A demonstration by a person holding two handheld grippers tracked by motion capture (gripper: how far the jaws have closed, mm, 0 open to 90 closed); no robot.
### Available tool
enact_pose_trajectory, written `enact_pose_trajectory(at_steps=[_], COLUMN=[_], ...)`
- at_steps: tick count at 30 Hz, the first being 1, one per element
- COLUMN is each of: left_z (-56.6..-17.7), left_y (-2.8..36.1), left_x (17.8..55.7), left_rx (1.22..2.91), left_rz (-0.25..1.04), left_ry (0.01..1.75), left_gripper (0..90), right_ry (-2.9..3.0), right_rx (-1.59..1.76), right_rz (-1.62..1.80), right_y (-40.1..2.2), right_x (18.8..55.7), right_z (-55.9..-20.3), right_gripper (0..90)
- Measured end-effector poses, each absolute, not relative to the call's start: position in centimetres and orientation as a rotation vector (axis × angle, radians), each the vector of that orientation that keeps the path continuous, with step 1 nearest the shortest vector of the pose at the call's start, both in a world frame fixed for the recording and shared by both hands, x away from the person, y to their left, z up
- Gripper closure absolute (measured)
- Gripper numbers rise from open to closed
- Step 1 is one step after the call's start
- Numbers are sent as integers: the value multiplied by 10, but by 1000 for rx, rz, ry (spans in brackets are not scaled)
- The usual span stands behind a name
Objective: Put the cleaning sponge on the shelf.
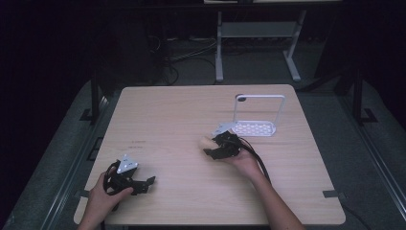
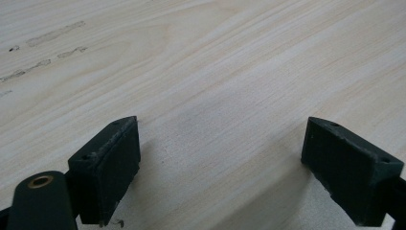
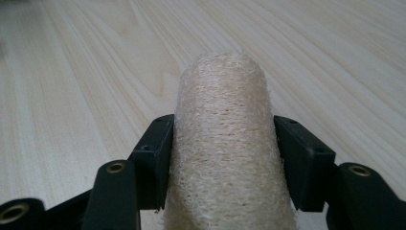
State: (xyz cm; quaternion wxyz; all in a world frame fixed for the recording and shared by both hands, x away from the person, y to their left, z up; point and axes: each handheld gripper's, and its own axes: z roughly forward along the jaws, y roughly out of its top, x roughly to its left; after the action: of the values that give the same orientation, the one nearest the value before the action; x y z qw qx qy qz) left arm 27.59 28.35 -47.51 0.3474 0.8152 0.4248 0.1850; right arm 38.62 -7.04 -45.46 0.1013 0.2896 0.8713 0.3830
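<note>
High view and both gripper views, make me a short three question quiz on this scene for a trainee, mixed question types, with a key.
1. True or false: the left gripper is open over bare table.
2. What does the right gripper hold? A) a metal spoon B) a loofah sponge C) a glass cup
3. Fill in: the white rack stands on the table's far ______ part, seen from the person's side.

Key:
1. True, nothing sits between its jaws.
2. B, pinched from both sides.
3. Right.
</note>
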Motion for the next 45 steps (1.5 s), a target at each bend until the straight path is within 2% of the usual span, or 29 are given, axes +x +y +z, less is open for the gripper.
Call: enact_pose_trajectory(at_steps=[45], left_z=[-475], left_y=[283], left_x=[276], left_rx=[2113], left_rz=[480], left_ry=[1102], left_gripper=[127], right_ry=[2477], right_rx=[960], right_rz=[1094], right_y=[-130], right_x=[379], right_z=[-433], right_gripper=[423])
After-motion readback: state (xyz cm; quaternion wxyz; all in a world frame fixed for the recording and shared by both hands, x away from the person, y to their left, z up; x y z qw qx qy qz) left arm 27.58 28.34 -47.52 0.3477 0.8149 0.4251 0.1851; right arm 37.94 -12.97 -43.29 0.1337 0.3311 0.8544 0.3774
